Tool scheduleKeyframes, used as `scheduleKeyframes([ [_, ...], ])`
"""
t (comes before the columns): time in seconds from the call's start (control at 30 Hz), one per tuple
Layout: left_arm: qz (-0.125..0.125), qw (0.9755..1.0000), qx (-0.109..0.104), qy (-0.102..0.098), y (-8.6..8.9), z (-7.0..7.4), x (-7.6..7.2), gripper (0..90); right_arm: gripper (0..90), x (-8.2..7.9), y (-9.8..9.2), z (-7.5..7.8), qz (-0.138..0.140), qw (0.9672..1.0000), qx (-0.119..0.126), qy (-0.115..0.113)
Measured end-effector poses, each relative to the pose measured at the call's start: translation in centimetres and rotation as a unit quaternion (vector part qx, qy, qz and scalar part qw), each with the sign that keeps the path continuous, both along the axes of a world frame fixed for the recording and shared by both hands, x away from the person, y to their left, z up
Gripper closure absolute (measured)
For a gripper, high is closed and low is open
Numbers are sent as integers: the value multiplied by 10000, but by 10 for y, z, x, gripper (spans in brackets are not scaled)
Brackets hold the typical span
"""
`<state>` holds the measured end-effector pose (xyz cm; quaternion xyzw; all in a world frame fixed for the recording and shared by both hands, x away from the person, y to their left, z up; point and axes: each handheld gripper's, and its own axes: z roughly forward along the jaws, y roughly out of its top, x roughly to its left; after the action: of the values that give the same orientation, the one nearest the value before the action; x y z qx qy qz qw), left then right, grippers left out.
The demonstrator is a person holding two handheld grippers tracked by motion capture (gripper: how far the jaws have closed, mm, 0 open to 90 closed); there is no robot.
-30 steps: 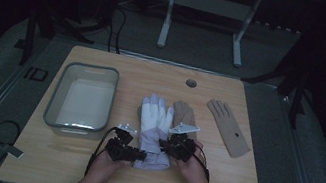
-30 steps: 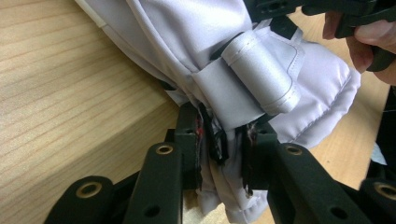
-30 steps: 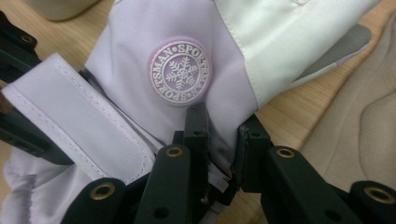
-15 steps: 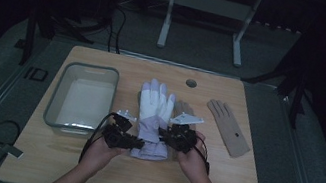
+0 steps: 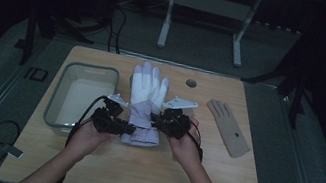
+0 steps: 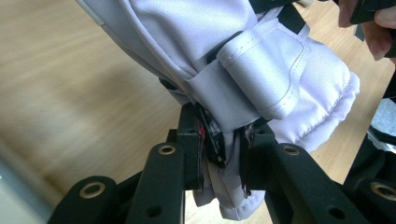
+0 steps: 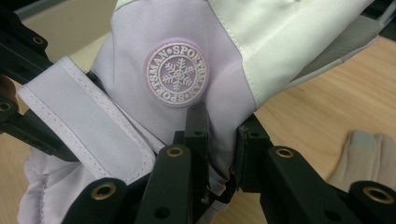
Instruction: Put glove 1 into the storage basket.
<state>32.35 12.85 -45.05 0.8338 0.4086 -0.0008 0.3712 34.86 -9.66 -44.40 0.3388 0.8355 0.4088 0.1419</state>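
Lilac-and-white ski glove, held up by its cuff

The glove is padded, with pale lilac fabric at the cuff and wrist and white panels over the back of the hand and fingers. A round lilac badge with a snowflake and raised lettering sits on its back, beside a wide wrist strap with stitched edges. The cuff edge is gathered and puffy. The glove lies lengthwise at mid-table, fingers spread and pointing away from the person, its cuff end raised off the wood and pinched on both sides.
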Motion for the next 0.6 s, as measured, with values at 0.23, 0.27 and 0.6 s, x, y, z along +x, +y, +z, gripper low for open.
scheduleKeyframes([
  [0.23,27,9997,172,-180,20,14,2,743,780,6,22,14,64,9999,-15,-98],
  [0.27,56,9997,152,-177,22,14,2,743,780,7,26,16,67,9999,-8,-111],
  [0.6,172,9991,317,-219,64,28,3,744,780,14,67,24,207,9996,122,-122],
])
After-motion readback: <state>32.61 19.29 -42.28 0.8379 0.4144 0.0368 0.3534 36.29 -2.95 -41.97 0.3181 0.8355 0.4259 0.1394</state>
